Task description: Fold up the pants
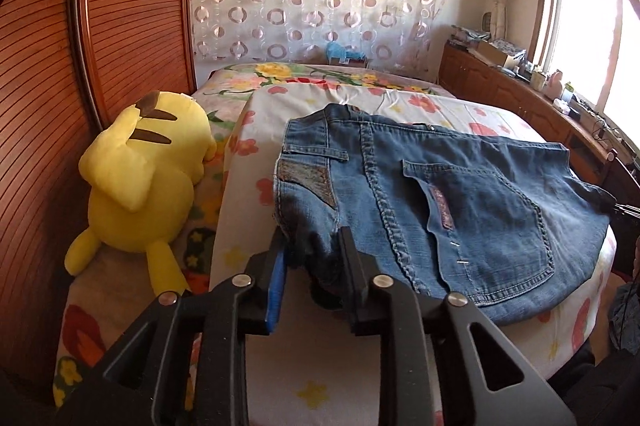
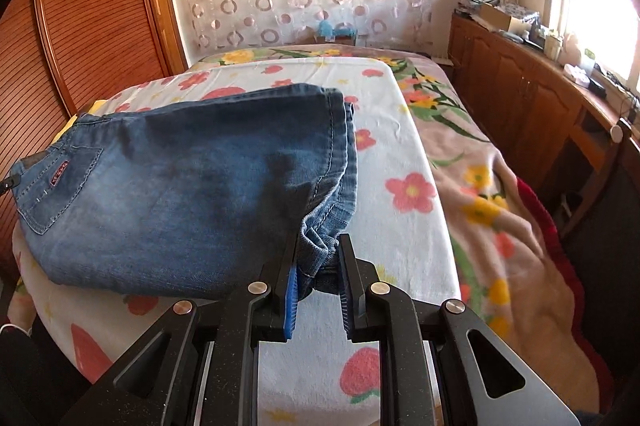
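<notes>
1. Jeans (image 1: 440, 209), already folded into a compact stack, lie across the near half of the flower-print blanket (image 1: 312, 398) spread over the bed. Back pocket and waistband face up.
2. Long axis of the stack runs side to side across the bed, roughly parallel to its near edge. Waistband end is toward the bed's left edge; folded leg end is toward the right edge.
3. Left gripper (image 1: 310, 246) sits at the stack's near-left corner. Jaws stand partly apart, with a wad of denim between them. The right-hand finger lies against the cloth; the blue pad (image 1: 278, 290) shows a gap on its side. Reads as a slackened grip, not a firm pinch.
4. Right gripper (image 2: 318, 254) sits at the near-right corner. Jaws are narrow and closed on the bunched hem and fold edges of the jeans (image 2: 180, 193); denim fills the gap between both pads.
5. Key relation: the stack lies ahead of both grippers, stretching away toward the far side of the bed, one gripper on each near corner. Neither hand is nearer; each owns its own end.
6. Judgement: the near edge looks just about laid down. Next would be letting go on both sides, or one more fold along the long axis.
7. Yellow plush toy (image 1: 144, 181) lies off the blanket near the bed's left edge, clear of the jeans.
</notes>
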{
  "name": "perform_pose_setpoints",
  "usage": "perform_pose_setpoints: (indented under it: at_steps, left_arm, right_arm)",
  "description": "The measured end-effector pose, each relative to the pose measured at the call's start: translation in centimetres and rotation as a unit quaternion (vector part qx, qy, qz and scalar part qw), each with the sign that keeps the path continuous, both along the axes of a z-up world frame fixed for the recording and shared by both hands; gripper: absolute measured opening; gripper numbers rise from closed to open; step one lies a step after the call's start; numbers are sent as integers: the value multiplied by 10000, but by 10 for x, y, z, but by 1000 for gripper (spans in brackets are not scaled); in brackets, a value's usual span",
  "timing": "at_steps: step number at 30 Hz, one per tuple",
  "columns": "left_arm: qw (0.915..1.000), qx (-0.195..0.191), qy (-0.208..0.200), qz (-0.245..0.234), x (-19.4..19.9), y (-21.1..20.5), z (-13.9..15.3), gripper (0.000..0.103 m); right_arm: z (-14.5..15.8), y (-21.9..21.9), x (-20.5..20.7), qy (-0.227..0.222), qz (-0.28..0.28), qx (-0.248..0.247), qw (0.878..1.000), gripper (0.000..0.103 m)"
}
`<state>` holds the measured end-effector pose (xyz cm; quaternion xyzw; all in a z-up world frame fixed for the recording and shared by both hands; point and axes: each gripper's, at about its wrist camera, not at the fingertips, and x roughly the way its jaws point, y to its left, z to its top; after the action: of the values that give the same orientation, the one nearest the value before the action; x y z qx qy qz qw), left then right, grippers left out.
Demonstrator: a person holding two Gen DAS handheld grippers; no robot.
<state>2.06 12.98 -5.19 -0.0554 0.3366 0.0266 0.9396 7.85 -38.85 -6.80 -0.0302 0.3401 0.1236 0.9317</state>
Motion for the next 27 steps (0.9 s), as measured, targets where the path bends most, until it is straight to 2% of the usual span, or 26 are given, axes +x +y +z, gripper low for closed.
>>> perform_pose_setpoints:
  at_steps: [5,7,9,10,11,14,27]
  left_arm:
    - [10000,51,-42,24,-4,3,3,49]
    - [9999,28,-91,-37,-6,2,7,51]
    - [9998,-22,-146,-95,-7,1,11,63]
    - [9998,-51,-169,-117,-7,0,12,75]
    - [9996,-97,-202,-162,-6,-2,13,82]
    - [9990,-203,-194,-334,1,-11,11,83]
    - [9947,-131,35,-1018,43,-90,-4,83]
  right_arm:
    - [-2,-2,1,61,-41,64,10000,17]
    - [-3,-3,2,81,-57,86,9999,17]
    - [-4,-3,-2,94,-67,99,9999,17]
    - [-5,-2,-3,94,-72,103,9999,17]
    - [-6,-2,-4,97,-75,106,9999,18]
    - [-8,-2,-4,95,-93,139,9998,18]
    - [-5,-7,-13,41,-199,288,9994,23]
